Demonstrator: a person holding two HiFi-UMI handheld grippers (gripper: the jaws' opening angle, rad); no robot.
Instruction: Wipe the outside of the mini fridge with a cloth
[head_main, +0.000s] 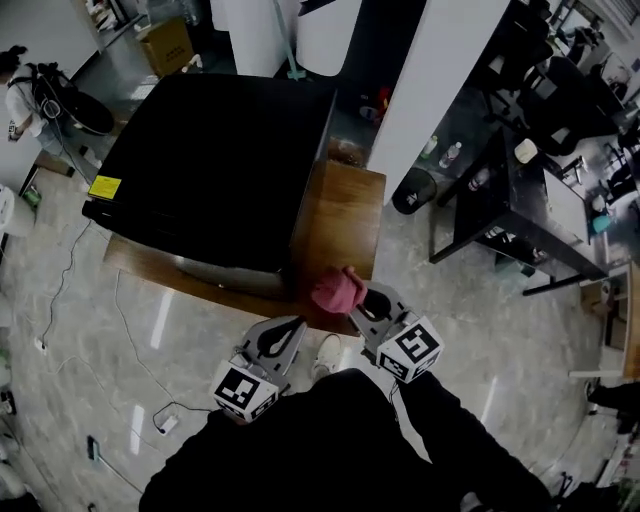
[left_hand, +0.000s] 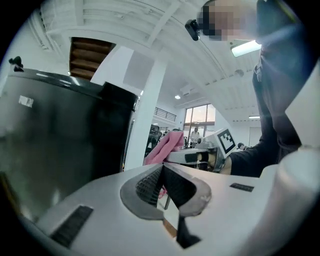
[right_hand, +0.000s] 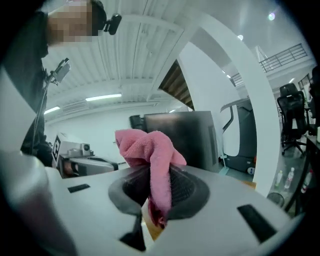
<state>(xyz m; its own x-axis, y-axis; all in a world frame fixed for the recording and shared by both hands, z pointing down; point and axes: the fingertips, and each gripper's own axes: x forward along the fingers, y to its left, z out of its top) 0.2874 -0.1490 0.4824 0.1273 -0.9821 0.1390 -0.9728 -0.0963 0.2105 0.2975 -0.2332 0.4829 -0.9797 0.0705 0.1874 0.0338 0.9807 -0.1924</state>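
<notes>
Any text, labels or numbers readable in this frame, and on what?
Nothing here can be read.
Yellow label on the fridge top: too small to read.
Pale sticker on the fridge face: blurred.
Marker cubes: square patterns, no words.

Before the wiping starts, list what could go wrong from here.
1. The bunched pink cloth is pinched by only a narrow fold in the right gripper. Dragging it across the glossy black mini fridge might pull it free.
2. The cloth covers little of the dark grey fingers, so their hard edges could scuff the fridge's finish.
</notes>
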